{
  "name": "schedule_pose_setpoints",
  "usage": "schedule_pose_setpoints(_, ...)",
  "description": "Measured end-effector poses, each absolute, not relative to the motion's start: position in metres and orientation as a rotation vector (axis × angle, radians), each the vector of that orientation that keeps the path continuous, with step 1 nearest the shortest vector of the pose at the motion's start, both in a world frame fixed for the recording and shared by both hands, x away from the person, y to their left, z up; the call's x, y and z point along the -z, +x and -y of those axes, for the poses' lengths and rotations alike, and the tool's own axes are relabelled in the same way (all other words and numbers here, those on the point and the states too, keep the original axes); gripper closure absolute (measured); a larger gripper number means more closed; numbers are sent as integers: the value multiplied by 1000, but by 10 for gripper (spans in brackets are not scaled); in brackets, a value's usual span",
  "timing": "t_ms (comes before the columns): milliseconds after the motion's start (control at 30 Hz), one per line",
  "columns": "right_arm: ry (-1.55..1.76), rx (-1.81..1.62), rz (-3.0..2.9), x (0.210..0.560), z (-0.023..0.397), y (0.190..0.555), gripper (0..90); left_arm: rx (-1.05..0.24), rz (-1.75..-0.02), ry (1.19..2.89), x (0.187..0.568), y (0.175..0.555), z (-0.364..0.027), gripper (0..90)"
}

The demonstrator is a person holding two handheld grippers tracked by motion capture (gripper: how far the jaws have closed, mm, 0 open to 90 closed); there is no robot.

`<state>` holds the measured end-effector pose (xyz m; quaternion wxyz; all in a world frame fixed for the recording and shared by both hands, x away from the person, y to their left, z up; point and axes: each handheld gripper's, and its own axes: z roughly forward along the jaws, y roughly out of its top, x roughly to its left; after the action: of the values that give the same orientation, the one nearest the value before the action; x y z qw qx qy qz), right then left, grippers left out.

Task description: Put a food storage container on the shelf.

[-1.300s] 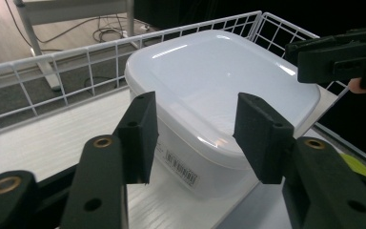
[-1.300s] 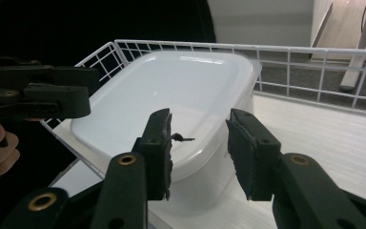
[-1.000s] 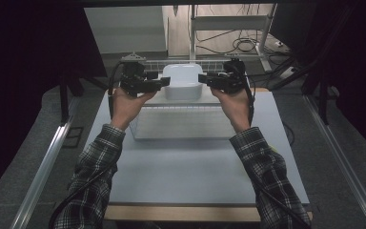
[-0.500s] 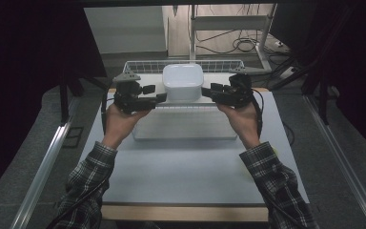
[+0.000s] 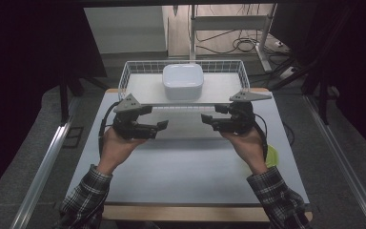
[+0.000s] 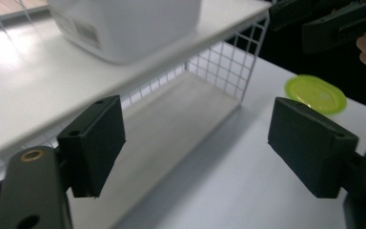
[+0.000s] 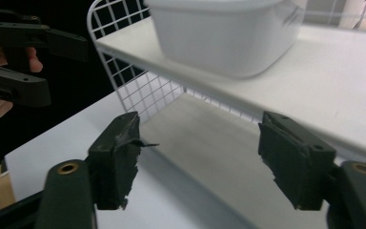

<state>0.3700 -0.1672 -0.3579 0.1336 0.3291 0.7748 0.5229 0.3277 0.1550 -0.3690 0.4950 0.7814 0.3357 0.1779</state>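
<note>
White plastic marked the thing we had been carrying: the lidded white container (image 5: 182, 81) sat on the top board of the wire shelf (image 5: 133, 69), near the middle of it, upright and resting free of both tools. A second before, our two grippers had flanked that container at its sides up on the shelf; half a second before, they were already off it and lower. By this moment the left gripper (image 5: 159, 129) and the right gripper (image 5: 208, 122) hung in front of the shelf's near edge, below the board, pointing toward each other with a gap between them. The jaws of both had just been opening, and in each gripper view we saw the black pads standing wide apart with nothing between them, only the shelf's underside and the table (image 5: 181, 167) beyond. From that we judged the placing done and the release clean, since the container had not tipped or slid with our withdrawal. A lime-green disc (image 6: 315, 93) lay on the table to the right, untouched, well apart from the shelf.
</note>
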Motion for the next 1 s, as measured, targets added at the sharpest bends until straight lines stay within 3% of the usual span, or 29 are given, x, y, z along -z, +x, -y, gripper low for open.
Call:
schedule_pose_setpoints(533, 894, -1376, -2315, 409, 172, 337, 84, -365, -827, 1986, 426, 282, -149, 61)
schedule_pose_setpoints(1000, 862, -1328, -2378, 448, 174, 313, 52, -415, -800, 1976, 459, 264, -151, 62)
